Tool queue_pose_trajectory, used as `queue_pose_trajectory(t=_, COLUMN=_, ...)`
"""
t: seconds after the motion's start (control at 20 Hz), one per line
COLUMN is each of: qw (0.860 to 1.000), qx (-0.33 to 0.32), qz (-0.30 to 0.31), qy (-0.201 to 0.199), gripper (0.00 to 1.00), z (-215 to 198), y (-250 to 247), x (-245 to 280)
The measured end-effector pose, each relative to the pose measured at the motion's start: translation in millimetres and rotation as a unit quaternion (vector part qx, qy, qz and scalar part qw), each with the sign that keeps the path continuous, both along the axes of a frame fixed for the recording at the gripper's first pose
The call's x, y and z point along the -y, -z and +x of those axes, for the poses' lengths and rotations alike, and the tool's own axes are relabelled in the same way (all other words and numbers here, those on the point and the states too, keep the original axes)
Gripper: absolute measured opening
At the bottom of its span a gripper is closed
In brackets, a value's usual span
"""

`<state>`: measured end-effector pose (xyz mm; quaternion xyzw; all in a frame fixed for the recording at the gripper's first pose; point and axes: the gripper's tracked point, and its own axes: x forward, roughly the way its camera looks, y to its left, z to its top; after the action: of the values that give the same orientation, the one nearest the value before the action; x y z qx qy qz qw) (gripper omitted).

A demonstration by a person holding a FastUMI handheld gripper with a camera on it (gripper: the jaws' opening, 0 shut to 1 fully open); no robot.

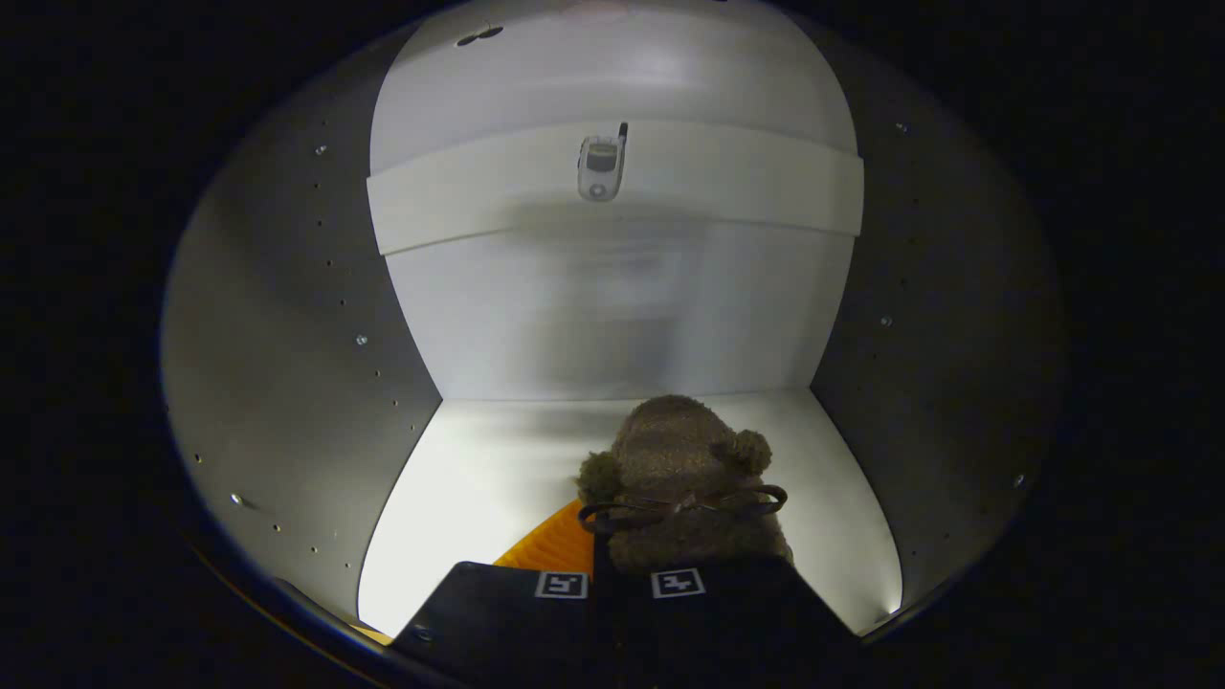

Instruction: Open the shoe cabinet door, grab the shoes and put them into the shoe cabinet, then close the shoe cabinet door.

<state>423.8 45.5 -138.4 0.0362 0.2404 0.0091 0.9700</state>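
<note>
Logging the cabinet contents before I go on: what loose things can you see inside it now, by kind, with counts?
Fuzzy brown slipper, just ahead of the gripper, whose fingers sit close together behind it: 1
Orange ridged sole beside the slipper: 1
Flip phone on the cabinet's back wall: 1
Total: 3

The slipper (684, 459) is looking fuzzy and plush, like teddy fleece, with an orange ribbed sole showing. The shoe cabinet (612, 316) panels are looking smooth, matt white laminate, and the flip phone (601, 165) is looking like shiny plastic.
</note>
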Motion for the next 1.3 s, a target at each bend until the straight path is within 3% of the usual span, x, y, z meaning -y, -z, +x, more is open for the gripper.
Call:
queue_pose_trajectory(t=0.2, qw=1.0, qx=-0.008, qz=0.005, qy=0.002, gripper=0.17, z=-8, y=-1, x=0)
queue_pose_trajectory(t=0.4, qw=0.999, qx=-0.017, qz=0.028, qy=-0.008, gripper=0.45, z=-23, y=-10, x=-4)
queue_pose_trajectory(t=0.45, qw=0.999, qx=-0.02, qz=0.036, qy=-0.013, gripper=0.58, z=-29, y=-12, x=-6)
queue_pose_trajectory(t=0.65, qw=0.999, qx=-0.015, qz=0.038, qy=-0.023, gripper=0.87, z=-56, y=-28, x=-1)
queue_pose_trajectory(t=1.05, qw=0.997, qx=0.07, qz=0.032, qy=-0.029, gripper=0.99, z=-146, y=-79, x=14)
queue_pose_trajectory(t=1.3, qw=0.985, qx=0.165, qz=0.031, qy=-0.028, gripper=0.98, z=-248, y=-127, x=13)
